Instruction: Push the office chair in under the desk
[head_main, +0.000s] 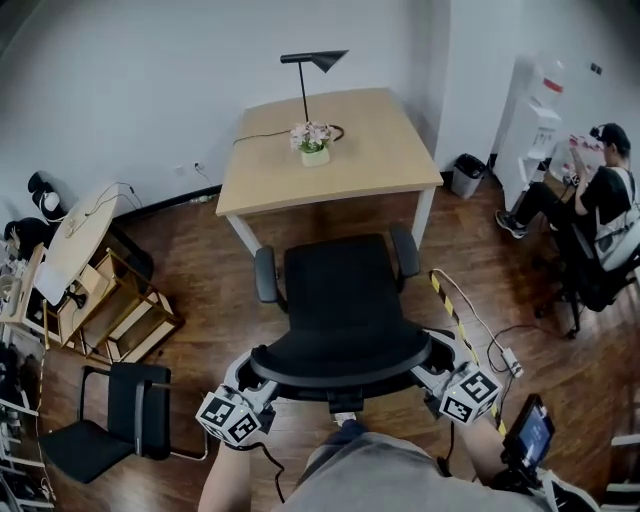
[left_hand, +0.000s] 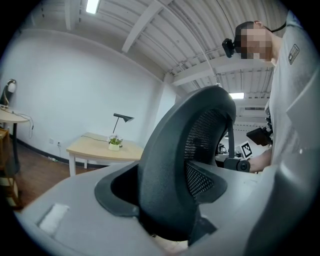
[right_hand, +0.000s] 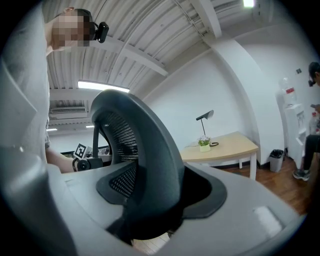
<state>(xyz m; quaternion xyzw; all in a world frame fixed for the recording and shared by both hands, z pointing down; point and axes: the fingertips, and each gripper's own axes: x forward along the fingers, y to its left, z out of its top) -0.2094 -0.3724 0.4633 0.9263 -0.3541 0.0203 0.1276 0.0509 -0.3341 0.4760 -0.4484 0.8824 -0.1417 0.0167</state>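
Jaws of both clamped on the backrest (head_main: 340, 376) rim, which sits wedged between the pads: left gripper (head_main: 258, 375) on its left end, right gripper (head_main: 432, 362) on its right. My read: 2 symmetric holds, so the push steers straight and the chair (head_main: 345, 290) can't swivel. Chair faces the desk (head_main: 375, 150), seat front just short of its edge, not under yet.
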